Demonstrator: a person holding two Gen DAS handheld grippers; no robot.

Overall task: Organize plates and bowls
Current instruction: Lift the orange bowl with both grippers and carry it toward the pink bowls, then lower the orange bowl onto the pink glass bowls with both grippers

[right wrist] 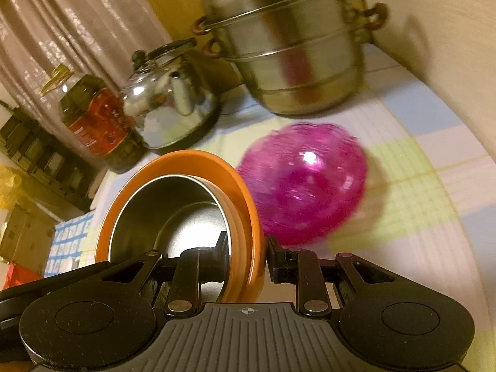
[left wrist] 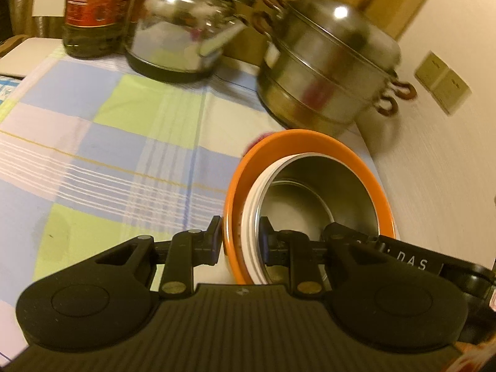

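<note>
An orange bowl holds a white-rimmed steel bowl nested inside. My left gripper is shut on the left rim of this stack, one finger outside, one inside. In the right wrist view the same orange bowl with the steel bowl is clamped on its right rim by my right gripper. The stack is tilted and held above the checked cloth. A pink translucent bowl lies on the cloth just beyond and right of the stack.
A tiered steel steamer pot, a steel kettle and an oil bottle stand at the back of the checked tablecloth. A white wall is on the right.
</note>
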